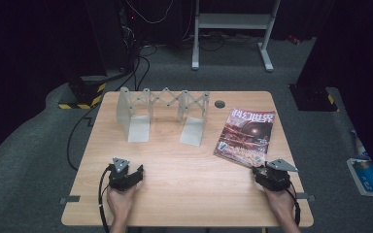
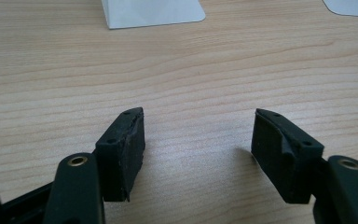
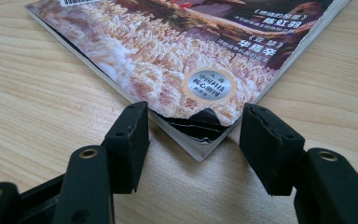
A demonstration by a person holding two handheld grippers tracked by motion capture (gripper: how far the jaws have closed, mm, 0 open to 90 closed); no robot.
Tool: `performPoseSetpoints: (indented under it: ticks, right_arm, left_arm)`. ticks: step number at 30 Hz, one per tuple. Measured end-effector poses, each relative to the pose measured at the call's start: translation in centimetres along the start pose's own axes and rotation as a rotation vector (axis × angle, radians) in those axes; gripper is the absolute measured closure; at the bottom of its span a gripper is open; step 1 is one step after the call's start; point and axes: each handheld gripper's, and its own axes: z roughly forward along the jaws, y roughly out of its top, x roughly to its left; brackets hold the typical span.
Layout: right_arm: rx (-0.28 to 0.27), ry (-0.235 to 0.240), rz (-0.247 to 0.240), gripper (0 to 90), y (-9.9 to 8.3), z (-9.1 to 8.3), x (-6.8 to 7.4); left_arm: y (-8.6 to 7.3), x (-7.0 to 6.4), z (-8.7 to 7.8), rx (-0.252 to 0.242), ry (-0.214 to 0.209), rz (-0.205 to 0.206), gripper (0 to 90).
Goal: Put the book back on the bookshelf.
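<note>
A magazine (image 1: 245,137) with a red and dark cover lies flat at the right of the wooden table (image 1: 175,170). Its near corner (image 3: 200,140) points between the jaws of my right gripper (image 1: 270,175) (image 3: 193,133), which is open and low on the table, not touching the pages. An expandable metal book rack (image 1: 164,112) stands at the back of the table, its two base plates flat on the wood. My left gripper (image 1: 126,177) (image 2: 198,140) rests at the front left, open with bare wood between its jaws. One base plate (image 2: 154,11) lies ahead of it.
A small round grey grommet (image 1: 219,103) sits in the table near the back edge. Beyond the table stand a white desk frame (image 1: 233,29) and dark equipment with cables. A blue and white object (image 1: 369,177) lies on the floor at the right.
</note>
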Motion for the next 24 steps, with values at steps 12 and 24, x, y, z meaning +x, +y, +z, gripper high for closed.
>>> performPoseSetpoints:
  ticks: [12,24]
  right_arm:
    - [-0.001,-0.004,-0.012,42.8,0.02,-0.07,0.04]
    - [-0.014,0.028,0.016,46.2,0.01,-0.87,-0.18]
  left_arm:
    - [0.02,0.01,0.07,-0.004,-0.005,-0.007,33.7]
    - [0.03,-0.03,0.07,-0.004,-0.009,-0.018,33.2]
